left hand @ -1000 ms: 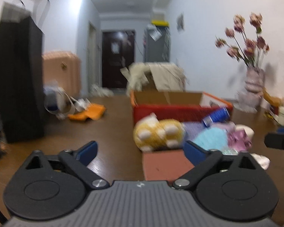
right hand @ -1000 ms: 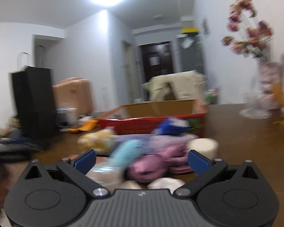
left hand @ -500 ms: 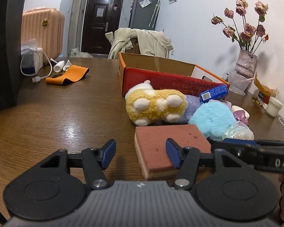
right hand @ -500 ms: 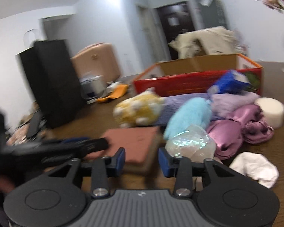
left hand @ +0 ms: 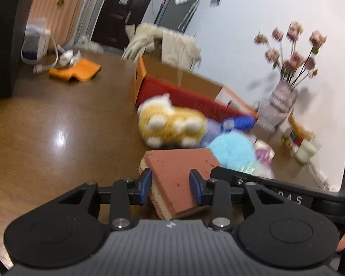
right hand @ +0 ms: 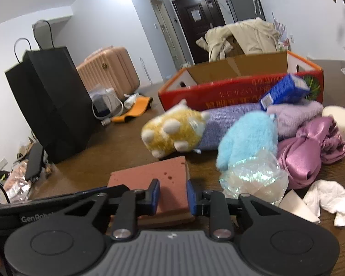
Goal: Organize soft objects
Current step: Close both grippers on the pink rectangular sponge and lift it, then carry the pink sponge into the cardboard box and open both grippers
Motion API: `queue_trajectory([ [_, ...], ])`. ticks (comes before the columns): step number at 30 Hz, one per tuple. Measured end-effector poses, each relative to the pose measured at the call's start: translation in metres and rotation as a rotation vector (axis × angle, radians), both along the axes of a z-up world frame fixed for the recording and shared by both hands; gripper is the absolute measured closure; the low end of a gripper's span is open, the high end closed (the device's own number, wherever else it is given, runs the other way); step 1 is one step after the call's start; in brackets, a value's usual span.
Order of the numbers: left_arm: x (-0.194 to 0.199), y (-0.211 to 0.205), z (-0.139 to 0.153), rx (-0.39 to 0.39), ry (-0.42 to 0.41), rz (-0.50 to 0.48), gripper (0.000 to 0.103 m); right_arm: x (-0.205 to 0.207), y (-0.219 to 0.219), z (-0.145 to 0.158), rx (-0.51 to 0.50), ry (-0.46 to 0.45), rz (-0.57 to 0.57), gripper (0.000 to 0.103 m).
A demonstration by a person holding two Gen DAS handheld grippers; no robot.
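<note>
Far left: a tall black paper bag (right hand: 50,105) standing upright, with a peach ribbed suitcase (right hand: 108,71) behind it to the right. Just right of the bag's base, a coiled white cable (right hand: 107,110) beside a flat orange pouch (right hand: 135,108). Near left edge: assorted clutter, too blurred to identify. Far centre: a dark door (right hand: 199,23), with a beige coat (right hand: 241,36) heaped in front of it. Far right: blurred dried pink flowers (left hand: 292,53) in a pale vase (left hand: 281,99).

Left tool (left hand: 170,185), right tool (right hand: 173,196): black bodies, blue pads, silver screws.
</note>
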State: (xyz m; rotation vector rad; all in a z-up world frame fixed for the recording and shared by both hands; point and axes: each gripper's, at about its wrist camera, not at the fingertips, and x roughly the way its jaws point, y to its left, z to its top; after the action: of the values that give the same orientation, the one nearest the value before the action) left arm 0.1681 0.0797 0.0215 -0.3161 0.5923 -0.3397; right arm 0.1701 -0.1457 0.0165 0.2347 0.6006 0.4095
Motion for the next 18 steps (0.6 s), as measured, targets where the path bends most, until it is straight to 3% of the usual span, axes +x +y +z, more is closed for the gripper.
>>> queue_trajectory([
  [4, 0.023, 0.005, 0.043, -0.073, -0.08, -0.013, 0.067, 0.005, -0.002, 0.046, -0.042, -0.168, 0.004, 0.079],
  [8, 0.098, -0.005, 0.089, -0.078, -0.103, -0.045, 0.067, 0.058, -0.01, 0.09, -0.103, -0.273, 0.006, 0.079],
  [11, 0.173, -0.019, 0.106, -0.031, -0.112, -0.04, 0.068, 0.139, -0.02, 0.115, -0.087, -0.221, 0.022, 0.079],
  [13, 0.23, -0.024, 0.104, -0.045, -0.052, -0.018, 0.068, 0.198, -0.019, 0.116, -0.143, -0.175, 0.047, 0.079],
  [15, 0.286, -0.029, 0.094, -0.079, 0.039, 0.036, 0.07, 0.258, -0.022, 0.104, -0.138, -0.094, 0.055, 0.079],
  [18, 0.352, -0.045, 0.067, -0.027, 0.11, 0.087, 0.072, 0.338, -0.021, 0.077, -0.142, 0.036, 0.05, 0.079],
])
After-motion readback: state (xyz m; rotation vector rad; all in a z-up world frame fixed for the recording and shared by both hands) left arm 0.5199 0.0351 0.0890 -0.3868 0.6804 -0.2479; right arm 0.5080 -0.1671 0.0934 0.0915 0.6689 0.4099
